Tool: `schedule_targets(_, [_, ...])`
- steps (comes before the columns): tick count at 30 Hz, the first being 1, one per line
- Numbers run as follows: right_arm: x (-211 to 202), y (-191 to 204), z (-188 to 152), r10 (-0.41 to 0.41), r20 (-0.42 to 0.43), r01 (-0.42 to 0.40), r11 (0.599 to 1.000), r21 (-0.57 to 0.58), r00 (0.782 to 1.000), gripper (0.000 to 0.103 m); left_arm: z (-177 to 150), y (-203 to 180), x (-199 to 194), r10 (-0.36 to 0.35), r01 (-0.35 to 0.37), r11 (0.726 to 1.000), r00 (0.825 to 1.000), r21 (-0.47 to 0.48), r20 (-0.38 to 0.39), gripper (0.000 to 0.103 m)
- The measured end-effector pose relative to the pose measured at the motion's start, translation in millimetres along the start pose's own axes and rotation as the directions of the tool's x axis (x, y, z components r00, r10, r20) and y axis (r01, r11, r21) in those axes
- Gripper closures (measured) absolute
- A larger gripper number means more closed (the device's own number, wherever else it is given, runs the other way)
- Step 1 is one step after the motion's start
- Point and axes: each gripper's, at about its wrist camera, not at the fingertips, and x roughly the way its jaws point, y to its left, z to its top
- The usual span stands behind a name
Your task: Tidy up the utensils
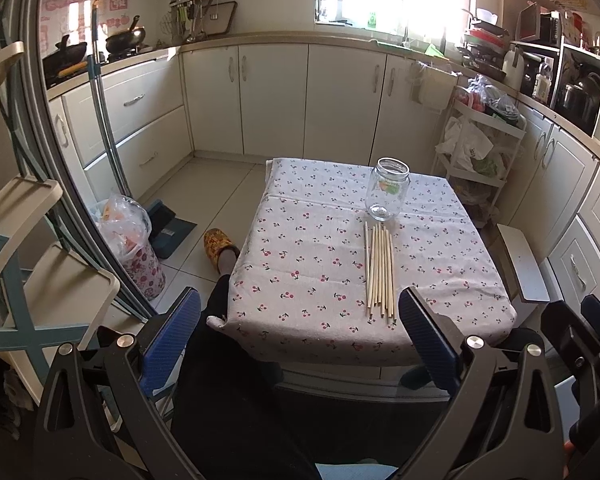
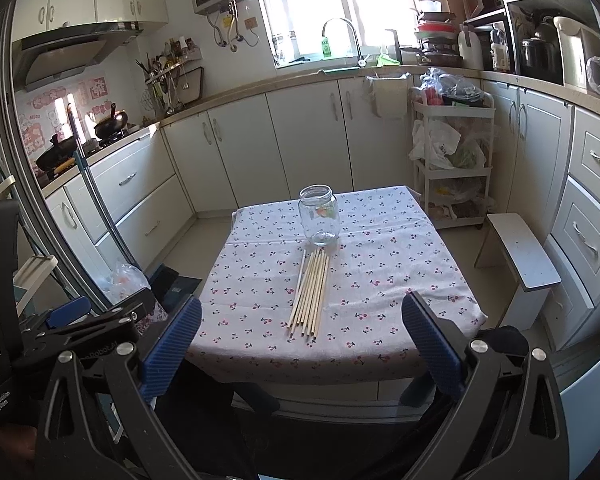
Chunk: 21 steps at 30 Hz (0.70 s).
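Observation:
Several wooden chopsticks [image 1: 379,272] lie side by side on a small table with a cherry-print cloth [image 1: 300,248]. An empty clear glass jar [image 1: 387,189] stands upright just beyond their far ends. My left gripper [image 1: 300,320] is open and empty, held before the table's near edge, short of the chopsticks. In the right wrist view the chopsticks [image 2: 310,294] and jar [image 2: 318,215] sit mid-table on the cloth [image 2: 400,264]. My right gripper [image 2: 302,324] is open and empty at the near edge. The left gripper [image 2: 64,316] shows at the left.
A grey stool [image 2: 520,256] stands right of the table, a white trolley [image 2: 452,160] with bags beyond it. A lined bin [image 1: 134,248], a dustpan [image 1: 168,232] and a slippered foot [image 1: 220,248] are on the floor at the left. Kitchen cabinets [image 1: 300,96] ring the room.

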Motion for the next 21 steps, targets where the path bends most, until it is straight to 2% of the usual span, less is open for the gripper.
schedule_targets(8, [32,-11,4,-0.007,-0.019,0.007,1.0,-0.008,1.0,0.007,9,-3,42,-0.018,0.018,1.0,0.998,0.009,-0.053,0.008])
schedule_targets(15, [116,-36,5,-0.005,-0.129,0.003,1.0,-0.013,0.992,0.008,17,-4,108,-0.025,0.028,0.999,0.991,0.019,-0.129,0.008])
schedule_targets(17, [152,-40,6,-0.009,-0.174,0.002,0.999,-0.04,0.985,0.016,21,-4,128,-0.018,0.02,1.0,0.988,0.014,-0.155,0.008])
schedule_targets(19, [184,-44,6,0.013,-0.223,-0.02,0.999,-0.031,0.975,0.038,25,-3,148,-0.016,0.016,1.0,0.984,-0.001,-0.18,0.008])
schedule_targets(20, [200,-46,5,0.012,-0.243,-0.021,0.999,-0.033,0.97,0.042,28,-3,156,-0.01,0.009,1.0,0.982,-0.006,-0.189,0.008])
schedule_targets(21, [221,-47,6,0.01,-0.271,-0.021,0.999,-0.037,0.963,0.051,30,-2,163,-0.009,0.006,1.0,0.981,-0.012,-0.196,0.008])
